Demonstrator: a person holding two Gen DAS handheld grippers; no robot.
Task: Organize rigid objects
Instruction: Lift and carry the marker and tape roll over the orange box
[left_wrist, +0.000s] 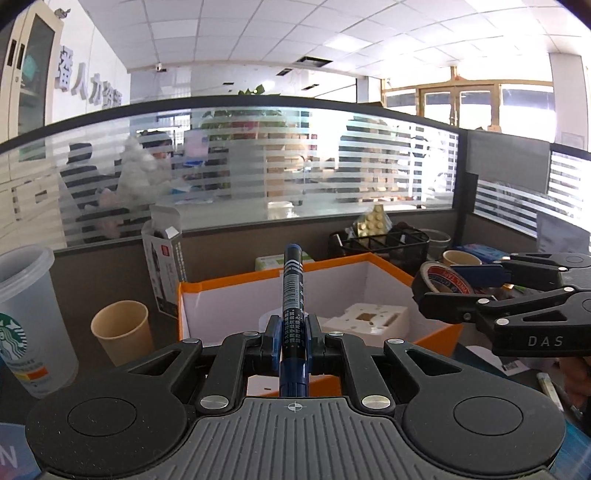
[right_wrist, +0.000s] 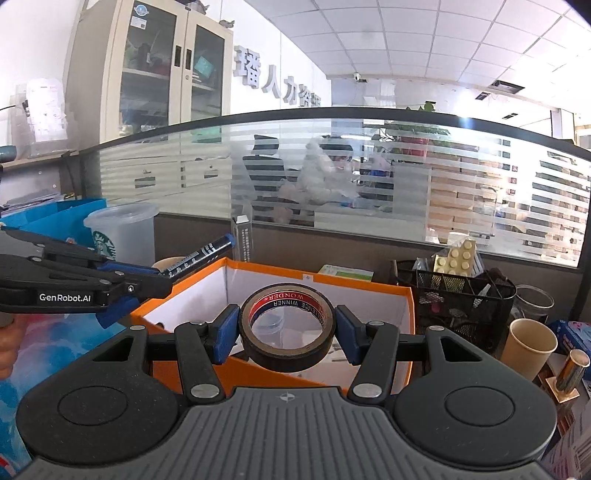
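My left gripper (left_wrist: 293, 330) is shut on a dark blue marker (left_wrist: 293, 291) that points up and forward, in front of the open orange box (left_wrist: 388, 264). From the right wrist view the same marker (right_wrist: 201, 255) juts out of the left gripper (right_wrist: 162, 280) at the box's left corner. My right gripper (right_wrist: 287, 330) is shut on a black roll of tape (right_wrist: 288, 328), held upright over the near edge of the orange box (right_wrist: 402, 291). In the left wrist view this tape (left_wrist: 441, 280) hangs in the right gripper (left_wrist: 448, 286) beside the box's right wall.
White foam pieces (left_wrist: 369, 317) lie inside the box. Left of it stand a paper cup (left_wrist: 122, 328), a clear plastic cup (left_wrist: 27, 317) and an opened carton (left_wrist: 166, 269). A black mesh organiser (right_wrist: 458, 295), another paper cup (right_wrist: 530, 347) and a gold cylinder (right_wrist: 572, 369) sit right. A glass partition closes the back.
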